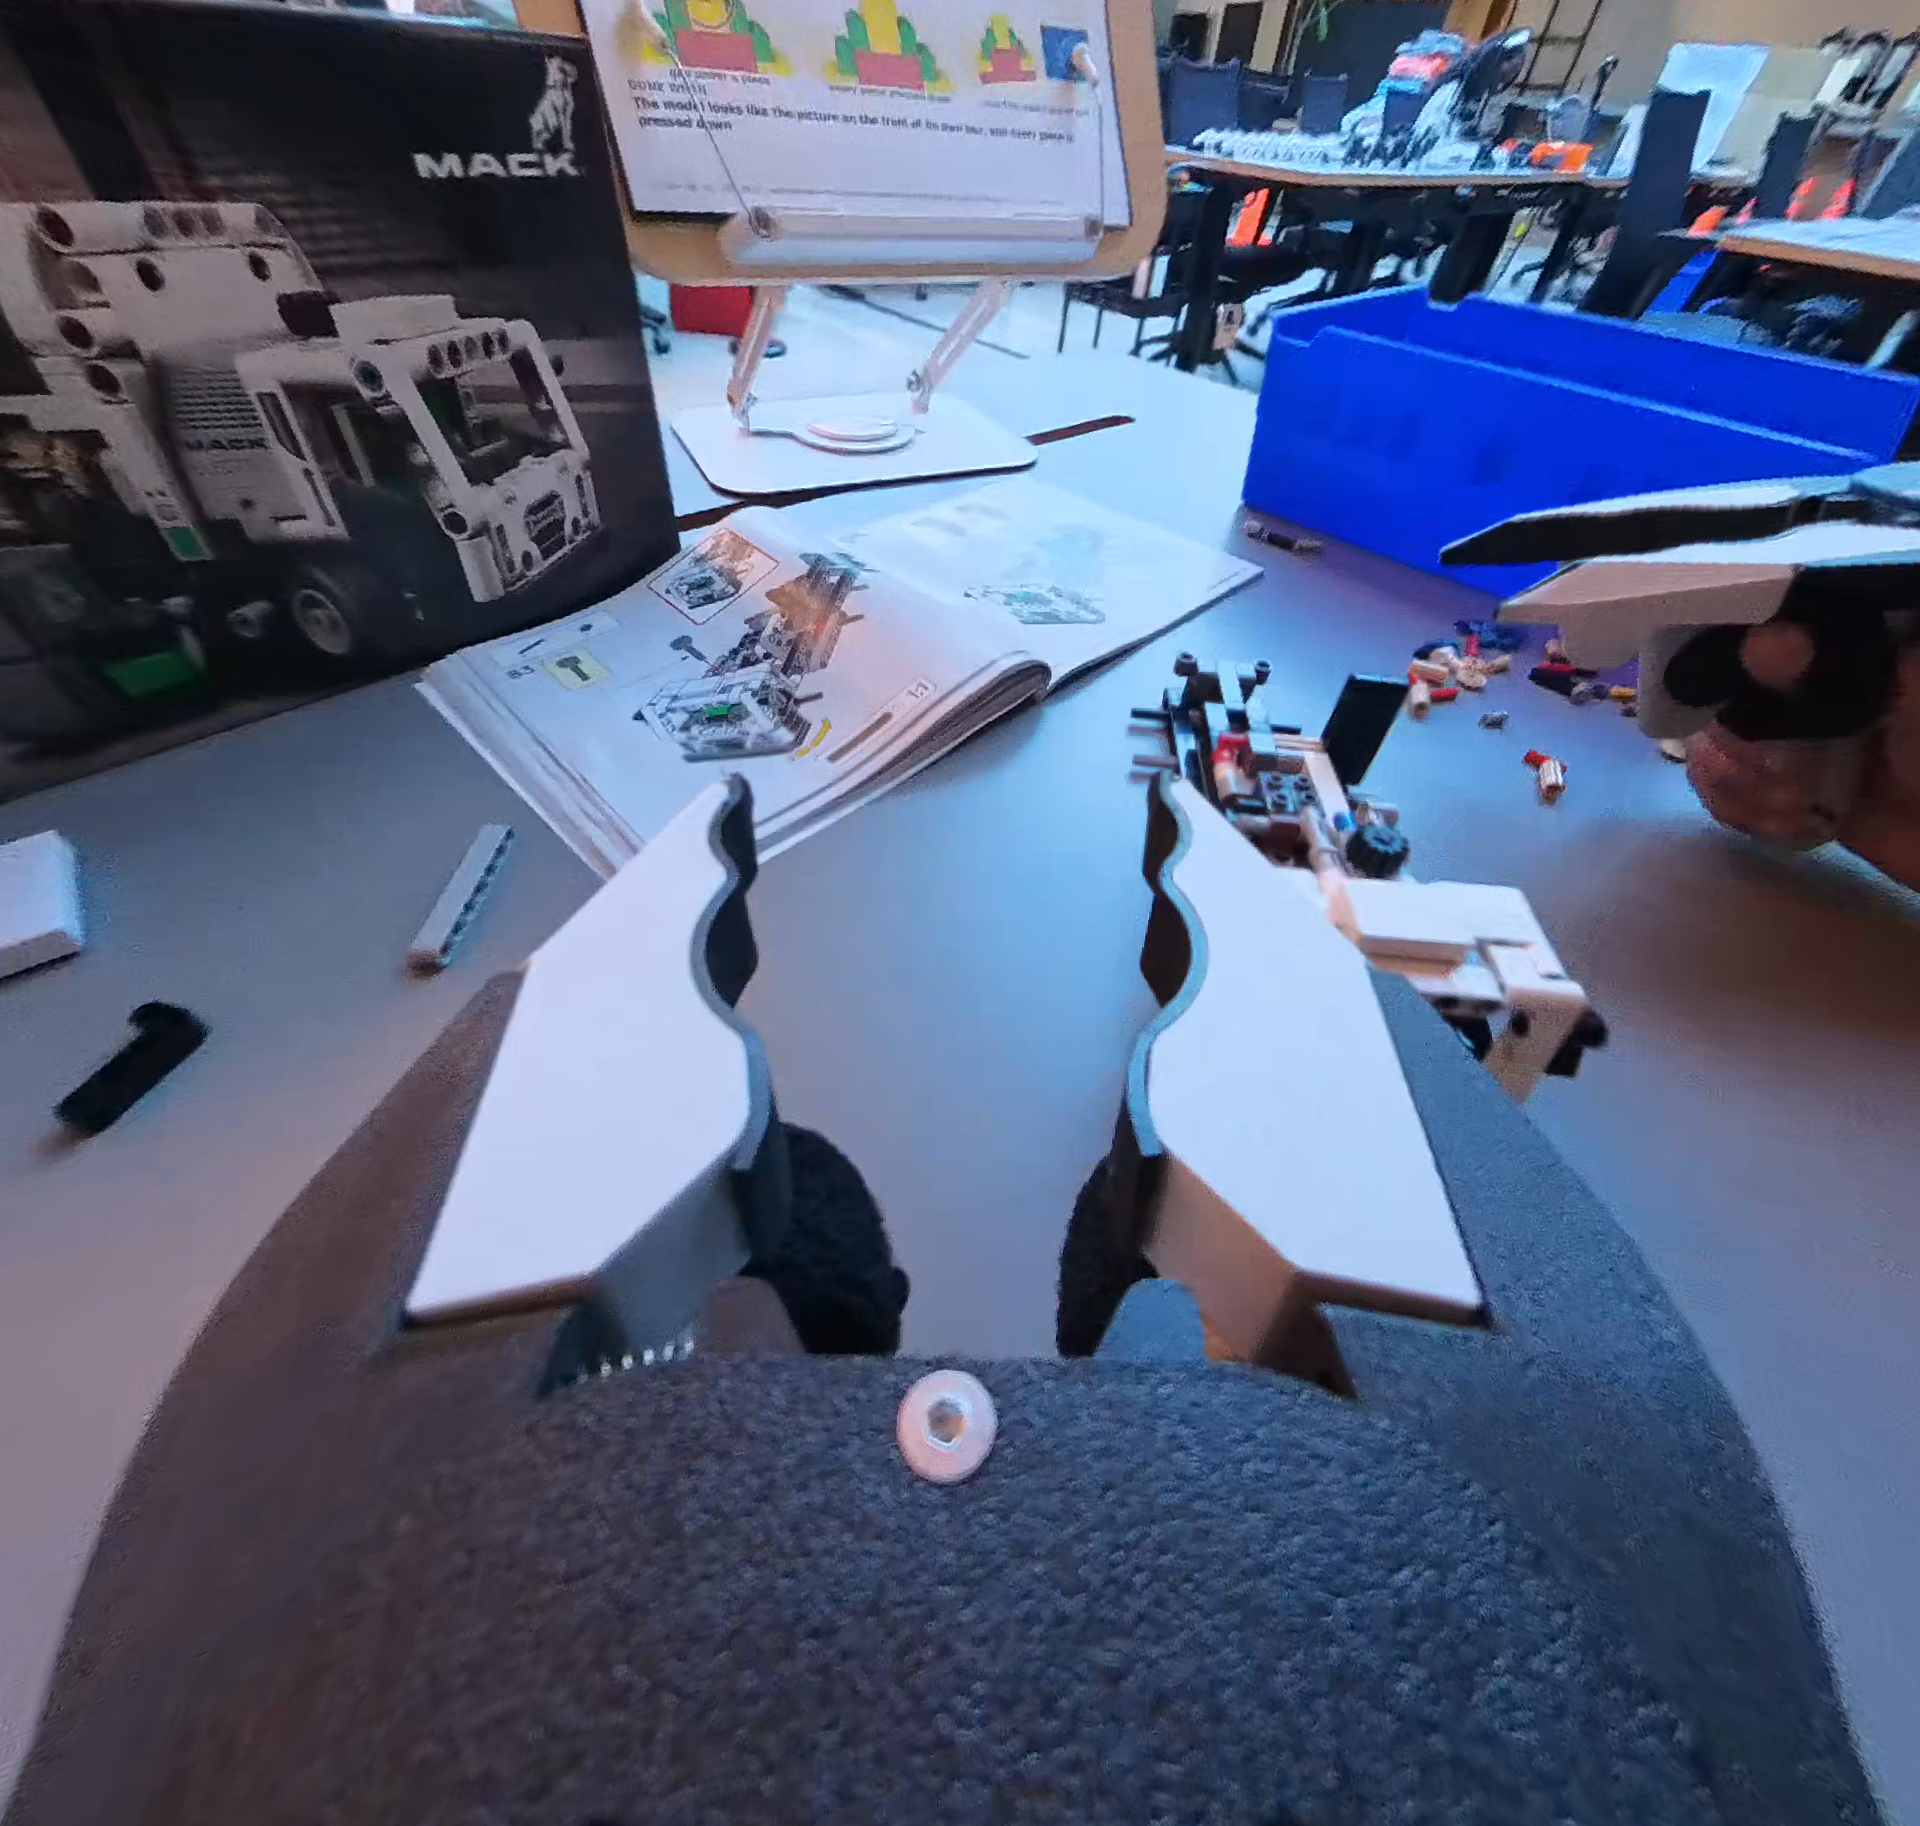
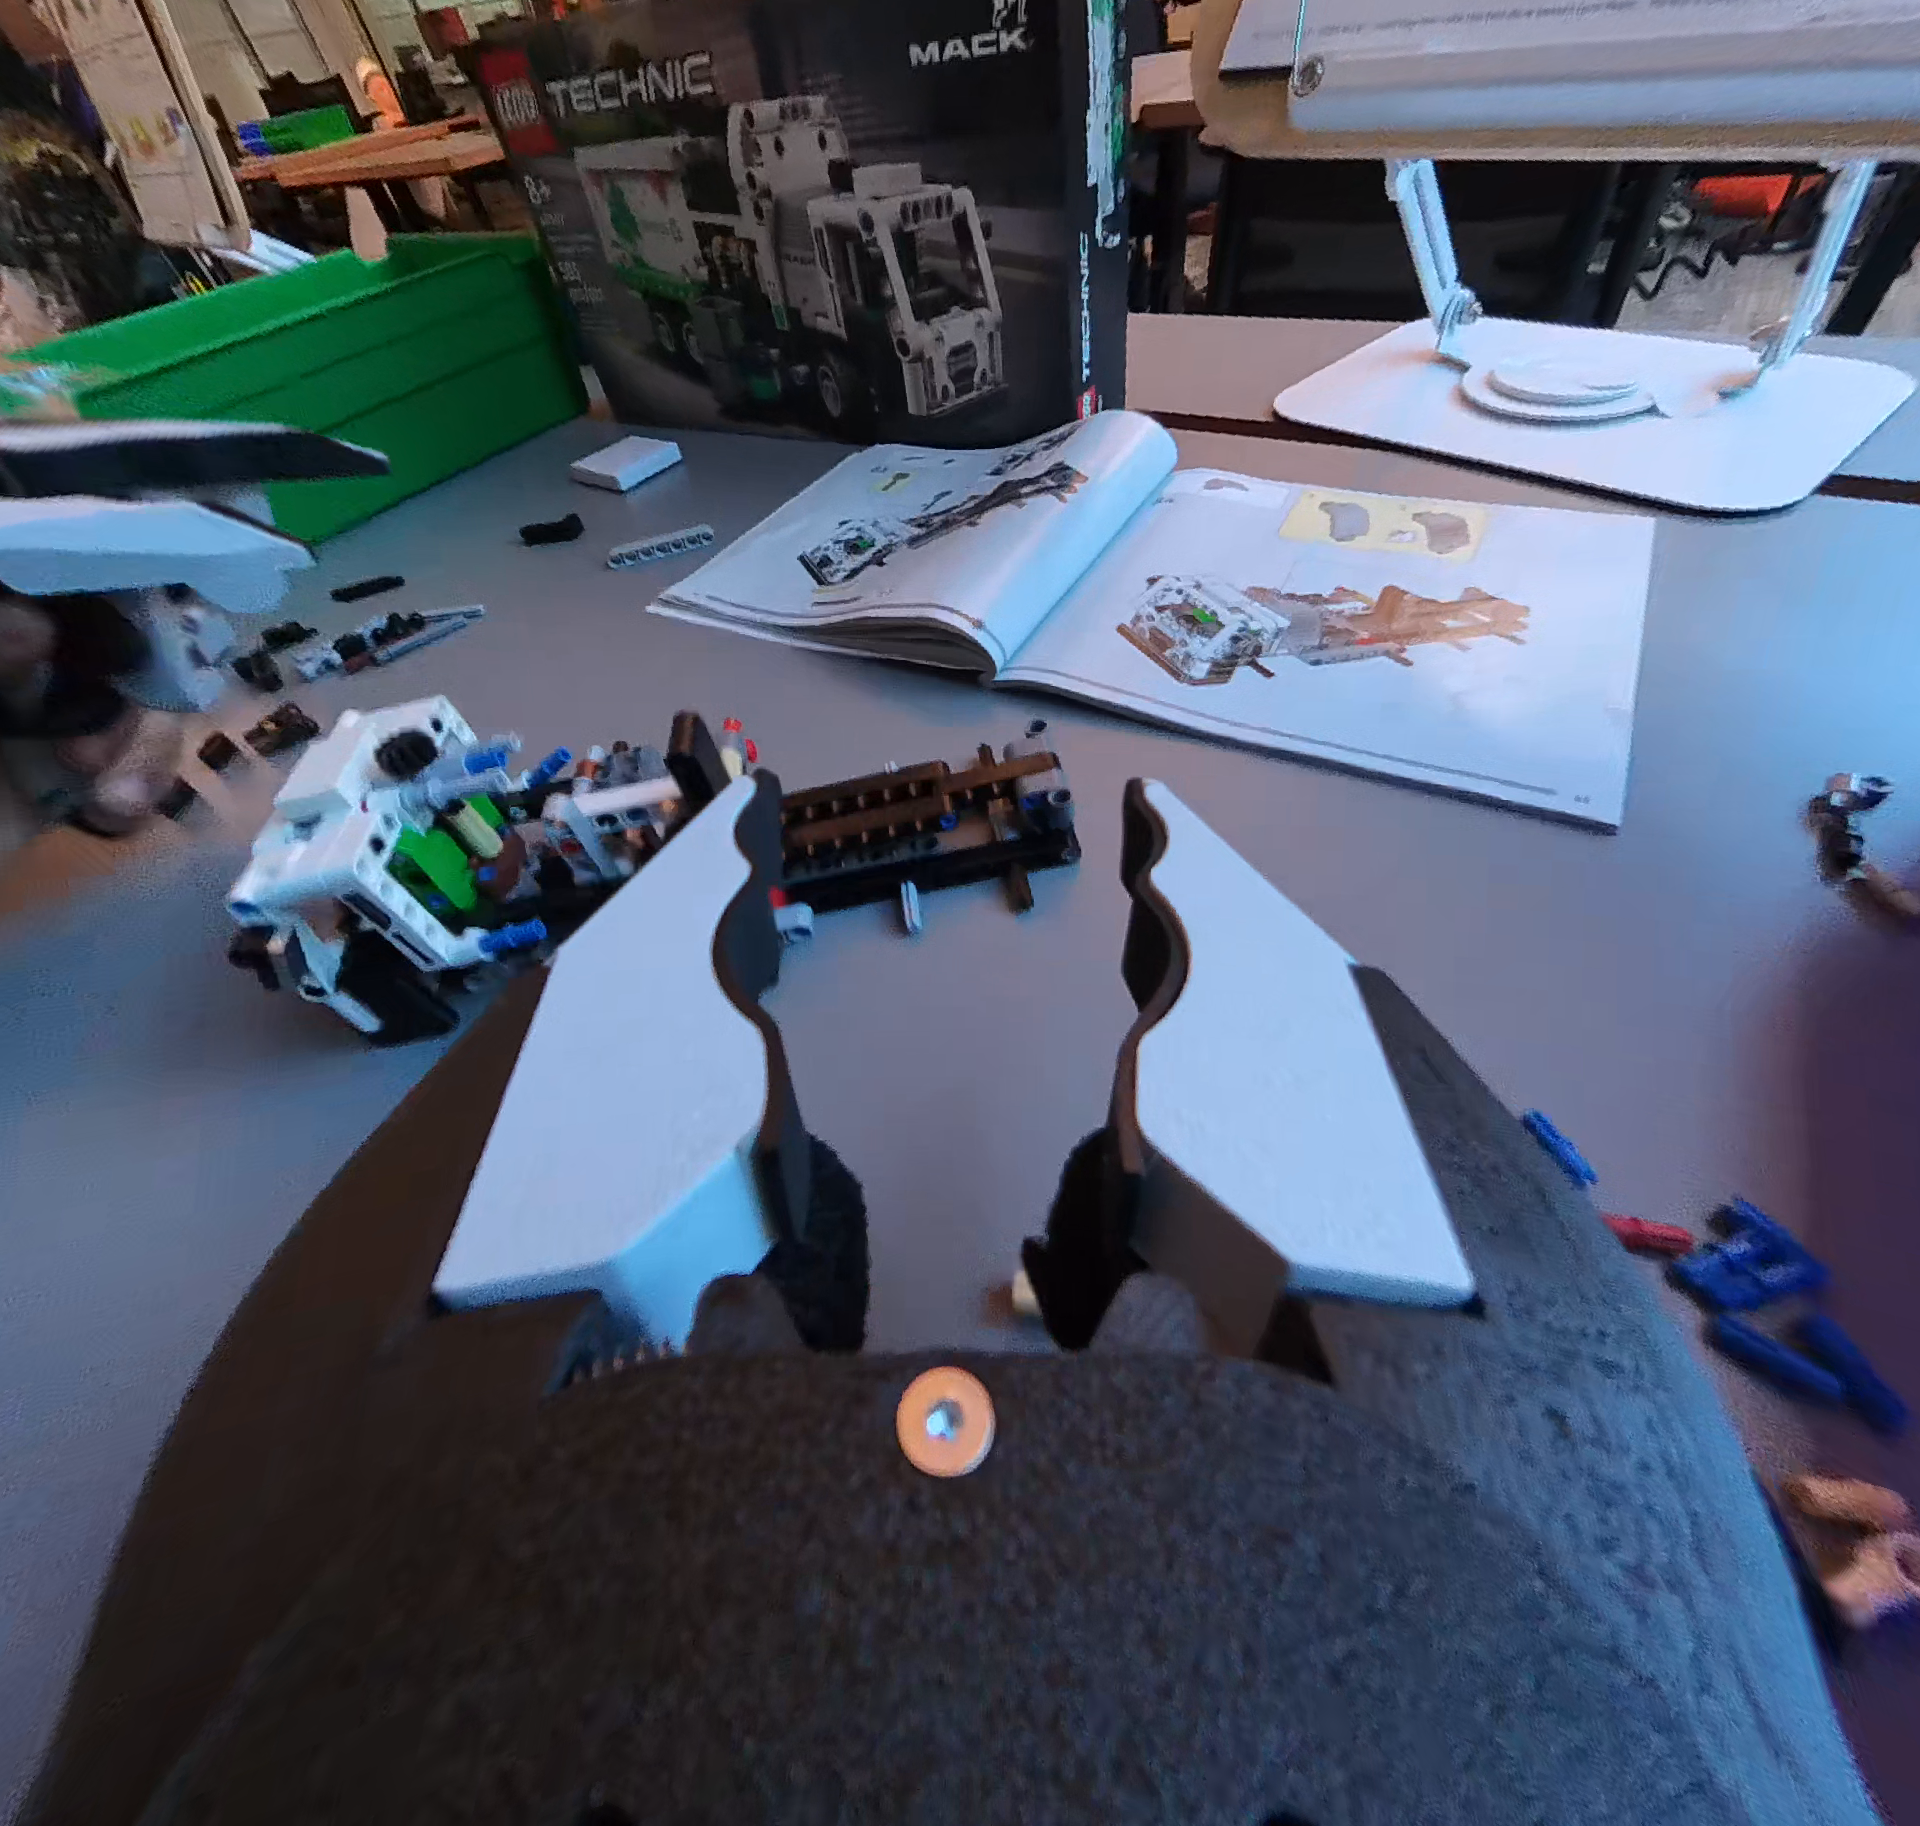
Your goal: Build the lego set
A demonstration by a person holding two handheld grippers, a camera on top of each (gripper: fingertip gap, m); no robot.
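Note:
A half-built truck model point(image 2: 436, 841), with a white cab and a long black chassis, lies on the grey table; it also shows in the left wrist view point(image 1: 1351, 841). My left gripper point(image 1: 951, 805) is open and empty, hovering over the table just left of the model. My right gripper point(image 2: 940, 805) is open and empty, its left finger in front of the chassis. An open instruction booklet point(image 1: 862, 633) lies behind the model and shows in the right wrist view too point(image 2: 1195, 613). The other gripper shows at each view's edge point(image 1: 1662, 571) point(image 2: 156, 519).
The dark set box point(image 1: 291, 374) point(image 2: 831, 218) stands at the back. A blue bin point(image 1: 1538, 436), a green bin point(image 2: 343, 363) and a page stand point(image 1: 862, 114) point(image 2: 1579, 394) border the area. Loose pieces lie about: grey beam point(image 1: 462, 898), black piece point(image 1: 130, 1064), small pins point(image 1: 1496, 675) point(image 2: 1766, 1298).

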